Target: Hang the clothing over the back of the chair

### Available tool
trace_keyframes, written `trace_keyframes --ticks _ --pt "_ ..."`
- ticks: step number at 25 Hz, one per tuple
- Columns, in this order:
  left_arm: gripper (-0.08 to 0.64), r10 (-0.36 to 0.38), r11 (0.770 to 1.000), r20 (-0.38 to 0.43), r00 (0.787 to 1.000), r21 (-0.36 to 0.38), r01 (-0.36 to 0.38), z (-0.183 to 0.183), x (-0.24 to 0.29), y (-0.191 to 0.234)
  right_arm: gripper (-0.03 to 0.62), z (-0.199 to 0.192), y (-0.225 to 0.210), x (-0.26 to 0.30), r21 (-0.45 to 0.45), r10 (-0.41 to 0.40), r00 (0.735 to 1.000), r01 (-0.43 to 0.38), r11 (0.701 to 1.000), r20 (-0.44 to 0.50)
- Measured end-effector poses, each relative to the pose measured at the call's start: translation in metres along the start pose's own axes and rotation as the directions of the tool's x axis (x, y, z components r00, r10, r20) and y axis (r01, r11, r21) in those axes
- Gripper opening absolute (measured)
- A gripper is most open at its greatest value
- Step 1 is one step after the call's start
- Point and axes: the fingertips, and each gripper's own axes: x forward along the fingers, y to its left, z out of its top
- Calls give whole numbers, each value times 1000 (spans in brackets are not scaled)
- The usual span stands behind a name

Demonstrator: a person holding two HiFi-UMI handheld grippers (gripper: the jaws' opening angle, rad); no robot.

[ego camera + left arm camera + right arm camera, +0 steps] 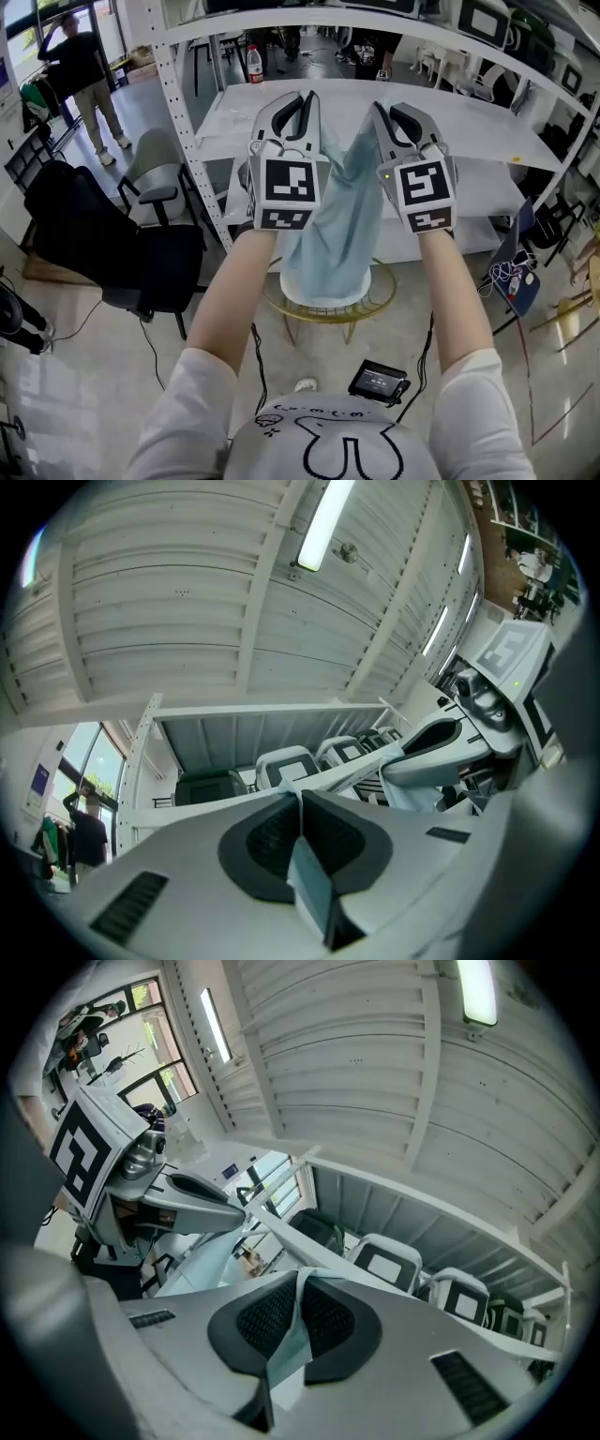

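I hold a pale blue-green garment [337, 220] up between both grippers, and it hangs down in a long fold. My left gripper [298, 103] is shut on its left edge; in the left gripper view the cloth [311, 878] is pinched between the shut jaws of the left gripper [298, 801]. My right gripper [399, 114] is shut on the right edge, with cloth [286, 1340] caught in the right gripper [300, 1281]. The garment's lower end hangs over a round chair [286, 309] with a gold wire frame and white seat, right below the grippers.
A white metal shelf rack [487, 117] stands close behind the grippers, with a bottle [254, 64] on it. A black office chair [103, 239] draped in dark cloth and a grey chair [155, 169] stand at left. A small device [378, 382] and cables lie on the floor. A person [80, 70] stands far back left.
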Motion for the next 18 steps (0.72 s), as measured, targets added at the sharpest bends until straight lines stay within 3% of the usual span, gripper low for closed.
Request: trace_keyframes --ticks 6,12,18 --pt "23 -48 997 -120 992 -61 41 -72 -13 -23 32 -67 34 -6 73 37 993 -29 997 -116" --pt "23 -76 992 -217 973 -117 51 -122 -31 -40 32 -109 71 -19 128 97 976 -72 989 -194" --pt "23 -136 985 -321 937 -145 93 -175 -66 -73 32 -159 115 -46 187 168 941 -115 976 -295"
